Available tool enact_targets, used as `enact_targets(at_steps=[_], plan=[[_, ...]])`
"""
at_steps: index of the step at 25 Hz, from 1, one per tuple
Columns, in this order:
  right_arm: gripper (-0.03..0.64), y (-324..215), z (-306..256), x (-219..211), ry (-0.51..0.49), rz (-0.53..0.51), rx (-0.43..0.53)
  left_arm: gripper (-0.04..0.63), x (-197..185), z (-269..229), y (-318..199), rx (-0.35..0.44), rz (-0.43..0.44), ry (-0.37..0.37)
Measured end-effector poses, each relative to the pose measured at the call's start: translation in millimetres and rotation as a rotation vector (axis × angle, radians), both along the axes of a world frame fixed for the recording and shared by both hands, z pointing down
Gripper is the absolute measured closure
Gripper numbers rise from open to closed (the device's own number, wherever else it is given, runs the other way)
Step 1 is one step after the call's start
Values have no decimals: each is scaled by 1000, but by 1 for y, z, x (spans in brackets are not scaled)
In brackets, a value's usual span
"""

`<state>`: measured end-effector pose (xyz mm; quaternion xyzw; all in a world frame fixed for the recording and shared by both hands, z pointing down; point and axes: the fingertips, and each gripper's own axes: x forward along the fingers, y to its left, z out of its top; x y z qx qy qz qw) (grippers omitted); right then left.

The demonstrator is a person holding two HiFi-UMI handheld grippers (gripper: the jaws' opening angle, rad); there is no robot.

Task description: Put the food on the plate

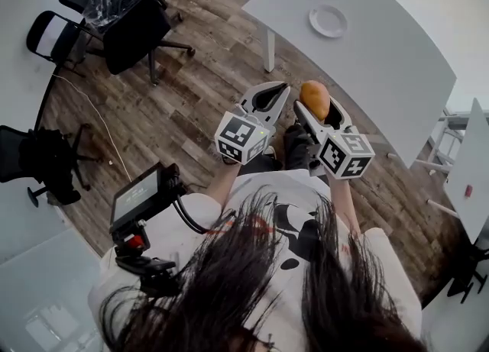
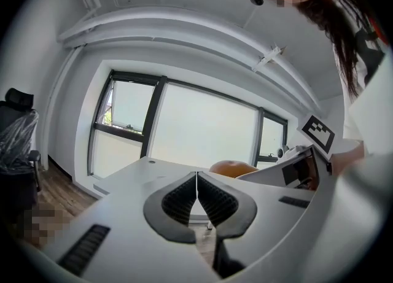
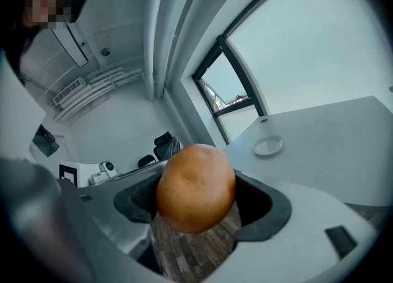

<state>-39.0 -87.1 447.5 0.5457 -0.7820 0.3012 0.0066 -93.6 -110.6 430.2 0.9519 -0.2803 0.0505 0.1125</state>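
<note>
An orange-brown round bun [image 3: 196, 188] sits clamped between the jaws of my right gripper [image 1: 315, 106], held over the wooden floor short of the white table [image 1: 382, 45]. The same bun [image 1: 315, 98] shows in the head view and, partly hidden, as the bun [image 2: 233, 168] in the left gripper view. A small white plate [image 1: 328, 20] rests on the table's far part; the plate [image 3: 269, 145] is empty. My left gripper [image 1: 272, 98] is beside the right one, its jaws pressed together with nothing between them [image 2: 196, 197].
Black office chairs [image 1: 130, 26] stand on the wood floor at the left. A second white table [image 1: 470, 167] edges in at the right. A small monitor rig [image 1: 141, 194] hangs at the person's left side. Large windows [image 2: 184, 128] lie beyond the table.
</note>
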Motion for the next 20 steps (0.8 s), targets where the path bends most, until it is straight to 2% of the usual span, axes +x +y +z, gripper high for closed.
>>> enact_targets(at_steps=[13,20], plan=[[255,-79,11,49,-18,0,-9,589,27,9,-73,-10,-46,-34],[255,-132,16,101,-26,15,-16,589,74,16,-113,-22,-29,-61]])
